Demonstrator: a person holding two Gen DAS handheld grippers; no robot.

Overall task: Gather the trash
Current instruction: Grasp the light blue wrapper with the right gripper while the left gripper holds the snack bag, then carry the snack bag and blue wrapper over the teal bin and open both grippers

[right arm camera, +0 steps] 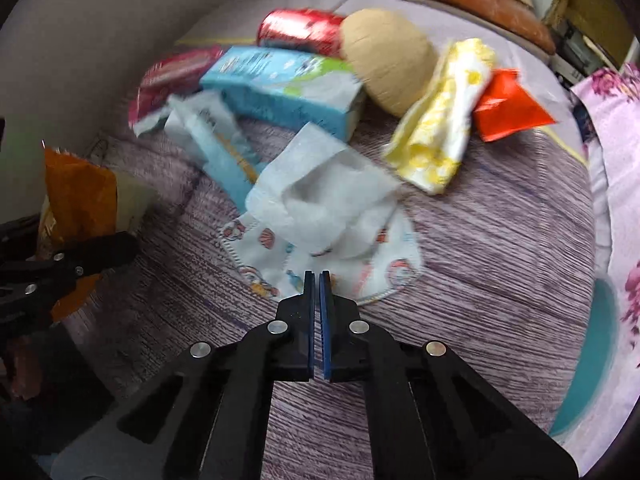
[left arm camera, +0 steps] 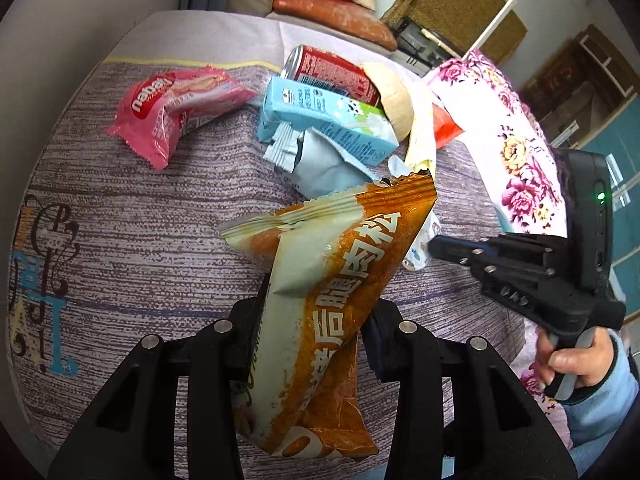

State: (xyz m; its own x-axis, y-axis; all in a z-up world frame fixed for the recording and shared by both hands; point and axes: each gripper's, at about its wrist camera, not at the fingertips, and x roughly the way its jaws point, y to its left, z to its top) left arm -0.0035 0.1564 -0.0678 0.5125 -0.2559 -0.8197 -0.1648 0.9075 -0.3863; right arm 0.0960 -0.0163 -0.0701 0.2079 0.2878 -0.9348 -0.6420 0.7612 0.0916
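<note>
Orange wrapper [left arm camera: 320,320] between left gripper [left arm camera: 316,312] fingers.

Both grippers are matte black plastic with silver rivet heads along their linkages — the right gripper [right arm camera: 319,276] has blue-edged pads and a green indicator light, its hand [left arm camera: 576,364] in a light-blue sleeve.

Counted on the striped cloth [right arm camera: 500,240]:
- red drink can [left arm camera: 336,70]: one
- blue carton [left arm camera: 324,118]: one
- pink wafer packet [left arm camera: 176,108]: one
- orange snack wrapper [left arm camera: 332,280]: one
- round bun [right arm camera: 386,60]: one
- yellow tissue pack [right arm camera: 444,120]: one
- red-orange sachet [right arm camera: 506,106]: one
- printed face mask [right arm camera: 328,272]: one
- white tissue [right arm camera: 320,196]: one
</note>
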